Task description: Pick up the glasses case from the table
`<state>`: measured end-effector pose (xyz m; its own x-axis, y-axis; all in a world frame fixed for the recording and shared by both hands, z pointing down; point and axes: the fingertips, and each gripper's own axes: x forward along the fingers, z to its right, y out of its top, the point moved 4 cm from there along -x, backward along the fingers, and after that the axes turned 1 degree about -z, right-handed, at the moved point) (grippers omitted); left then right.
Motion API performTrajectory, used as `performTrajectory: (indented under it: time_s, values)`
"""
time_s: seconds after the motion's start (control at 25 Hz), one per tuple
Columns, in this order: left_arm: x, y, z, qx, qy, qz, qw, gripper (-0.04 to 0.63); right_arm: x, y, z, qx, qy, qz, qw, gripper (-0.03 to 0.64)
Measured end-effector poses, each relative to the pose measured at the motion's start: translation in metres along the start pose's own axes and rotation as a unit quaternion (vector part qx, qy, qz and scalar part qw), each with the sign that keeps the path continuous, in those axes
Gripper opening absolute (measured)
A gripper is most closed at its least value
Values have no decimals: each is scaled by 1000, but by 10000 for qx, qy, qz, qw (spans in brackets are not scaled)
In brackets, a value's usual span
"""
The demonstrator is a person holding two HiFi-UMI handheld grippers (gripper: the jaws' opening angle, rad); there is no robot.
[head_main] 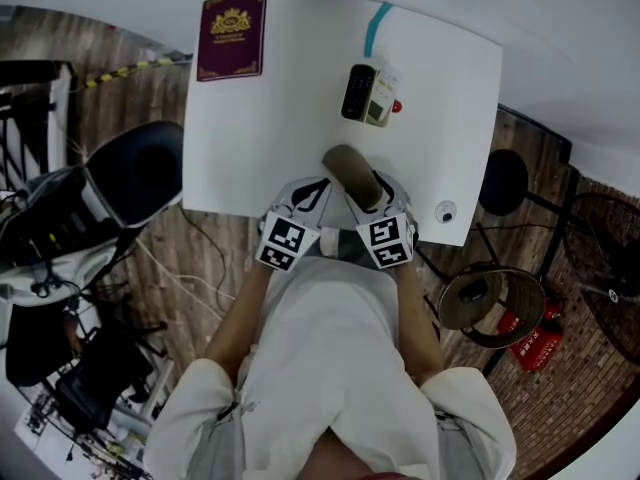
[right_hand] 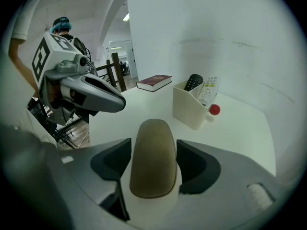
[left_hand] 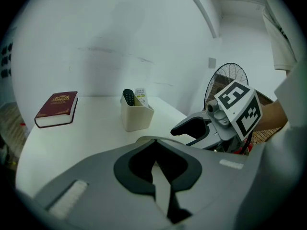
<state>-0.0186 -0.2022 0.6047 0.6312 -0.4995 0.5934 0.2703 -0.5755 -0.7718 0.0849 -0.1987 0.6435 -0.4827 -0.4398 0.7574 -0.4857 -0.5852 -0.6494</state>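
Glasses case (right_hand: 152, 164) lies within the parted right claw (right_hand: 153, 147).

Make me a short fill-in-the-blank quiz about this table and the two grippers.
The glasses case lies between the jaws of the ___ gripper.
The book on the table has a dark ___ cover.
The holder has ___ remotes standing in it.
The left gripper holds ___.
Missing words: right; red; two; nothing.
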Motion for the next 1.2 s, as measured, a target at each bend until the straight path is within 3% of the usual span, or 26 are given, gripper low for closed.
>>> performTrajectory:
  time_s: [0.56,1.2]
  values:
    - [2,-10,-4,-42,-12,-126,9999,18,28,-15,2,37,72,-369,9993,373]
    - [0,-13,-7,-52,-49,-143,9999,18,30,-17,2,180,13,-421,9990,359]
